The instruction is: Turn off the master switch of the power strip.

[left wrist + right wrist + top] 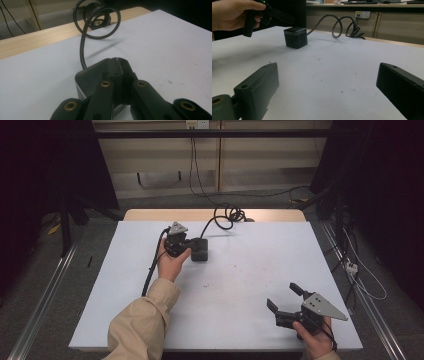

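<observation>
On the white table (240, 270) a dark cube-shaped power socket (200, 250) sits toward the far left of the middle, with plug holes visible on its side in the right gripper view (295, 37); a thick black cord (222, 217) leaves its far side, arcs up clear of the table and curls into loose loops at the far edge, where a strip of pale wood (150, 215) shows beyond the white surface; in the left gripper view those loops (100, 22) stand up above the wooden strip. The left gripper (186, 246) is held in the person's left hand (170, 262), whose tan sleeve (142, 320) comes in from the near edge; its tips reach over the near left part of the cube, and in the left gripper view its two black jaws are pressed flat together with nothing between them, their tip (117, 60) lying over the top of the socket (87, 75); whether they rest on that top or hover just above it cannot be told. The right gripper (282, 297) is held in the right hand (315, 337) at the near right of the table, well apart from the socket, pointing toward the far left; its jaws stand wide apart with only bare tabletop between them, and they hold nothing; a few small dark specks (319, 59) mark the surface between it and the cube.
</observation>
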A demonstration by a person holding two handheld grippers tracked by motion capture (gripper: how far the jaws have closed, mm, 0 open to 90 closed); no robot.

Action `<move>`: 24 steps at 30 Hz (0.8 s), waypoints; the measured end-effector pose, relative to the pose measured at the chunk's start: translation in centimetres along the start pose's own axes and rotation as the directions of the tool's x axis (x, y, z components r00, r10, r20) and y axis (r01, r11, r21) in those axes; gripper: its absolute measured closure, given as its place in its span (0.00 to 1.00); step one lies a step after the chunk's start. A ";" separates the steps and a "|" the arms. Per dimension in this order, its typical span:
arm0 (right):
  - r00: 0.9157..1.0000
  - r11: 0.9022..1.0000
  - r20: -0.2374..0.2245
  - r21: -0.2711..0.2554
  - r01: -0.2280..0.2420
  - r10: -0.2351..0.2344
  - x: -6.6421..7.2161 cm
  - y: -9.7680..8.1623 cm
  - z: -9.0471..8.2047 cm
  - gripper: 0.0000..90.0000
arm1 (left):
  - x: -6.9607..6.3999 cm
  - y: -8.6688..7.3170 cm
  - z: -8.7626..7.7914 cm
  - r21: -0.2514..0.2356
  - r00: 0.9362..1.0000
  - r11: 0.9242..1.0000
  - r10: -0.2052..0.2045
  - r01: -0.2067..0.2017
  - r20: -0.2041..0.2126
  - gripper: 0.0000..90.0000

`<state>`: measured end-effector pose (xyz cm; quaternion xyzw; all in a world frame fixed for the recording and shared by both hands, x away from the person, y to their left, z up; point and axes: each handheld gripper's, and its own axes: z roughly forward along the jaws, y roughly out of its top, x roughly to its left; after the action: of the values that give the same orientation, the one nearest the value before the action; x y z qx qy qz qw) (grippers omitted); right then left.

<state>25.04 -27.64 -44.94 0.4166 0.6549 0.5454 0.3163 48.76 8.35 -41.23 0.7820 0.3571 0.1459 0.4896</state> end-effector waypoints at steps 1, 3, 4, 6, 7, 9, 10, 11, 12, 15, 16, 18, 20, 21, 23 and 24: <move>1.000 1.000 0.000 0.001 0.000 0.000 0.0 0.0 0.0 0.04 | 0.0 0.0 0.0 0.008 1.000 1.000 0.008 -0.008 0.000 1.00; 1.000 1.000 0.001 0.000 -0.005 0.005 0.0 0.0 0.0 0.04 | 0.0 0.0 0.1 0.011 1.000 1.000 0.008 -0.008 0.000 1.00; 1.000 1.000 0.001 -0.001 -0.006 0.006 0.0 0.0 0.0 0.04 | -0.1 -0.1 0.1 0.010 1.000 1.000 0.000 0.000 0.001 1.00; 1.000 1.000 0.000 0.000 -0.001 0.001 0.0 0.0 0.0 0.04 | 0.0 -0.1 0.1 0.018 1.000 1.000 0.002 -0.002 0.000 1.00; 1.000 1.000 0.001 -0.001 -0.005 0.005 0.0 0.0 0.0 0.04 | 0.0 -0.1 0.2 0.016 1.000 1.000 0.001 -0.001 -0.004 1.00; 1.000 1.000 0.001 -0.002 -0.008 0.008 0.1 0.0 0.0 0.04 | 0.0 -0.2 0.2 0.025 1.000 1.000 0.008 -0.008 -0.005 1.00; 1.000 1.000 0.000 0.000 -0.005 0.005 0.0 0.0 0.0 0.04 | -0.1 -0.2 0.3 0.022 1.000 1.000 0.005 -0.004 -0.006 1.00; 1.000 1.000 0.000 -0.001 -0.005 0.005 0.0 0.0 0.0 0.04 | -0.1 -0.2 0.3 0.028 1.000 1.000 0.012 -0.012 -0.008 1.00; 1.000 1.000 -0.001 0.000 -0.001 0.001 0.0 0.0 0.0 0.04 | -0.1 -0.3 0.3 0.029 1.000 0.999 0.015 -0.015 -0.011 1.00; 1.000 1.000 -0.001 0.001 0.001 -0.001 0.0 0.0 0.0 0.04 | -0.1 -0.3 0.4 0.030 1.000 0.999 0.020 -0.019 -0.009 1.00; 1.000 1.000 -0.001 0.001 0.001 -0.001 0.0 0.0 0.0 0.04 | -0.1 -0.3 0.4 0.030 1.000 0.999 0.020 -0.020 -0.009 1.00; 1.000 1.000 -0.001 0.001 0.002 -0.002 0.0 0.0 0.0 0.04 | -0.2 -0.4 0.5 0.034 1.000 0.999 0.018 -0.017 -0.011 1.00; 1.000 1.000 -0.002 0.001 0.002 -0.002 0.0 0.0 0.0 0.04 | -0.2 -0.4 0.6 0.032 1.000 0.999 0.013 -0.013 -0.010 1.00; 1.000 1.000 -0.003 0.001 0.003 -0.003 0.0 0.0 0.0 0.04 | -0.2 -0.4 0.5 0.043 1.000 0.999 0.021 -0.021 -0.015 1.00; 1.000 1.000 -0.003 0.001 0.002 -0.002 0.0 0.0 0.0 0.04 | -0.2 -0.4 0.6 0.044 1.000 0.999 0.021 -0.020 -0.017 1.00; 1.000 1.000 -0.002 0.001 0.002 -0.002 0.0 0.0 0.0 0.04 | -0.2 -0.5 0.6 0.040 1.000 0.999 0.014 -0.013 -0.018 1.00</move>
<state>25.01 -27.63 -44.91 0.4156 0.6560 0.5452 0.3158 48.77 7.94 -41.90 0.7926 0.3593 0.1493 0.4694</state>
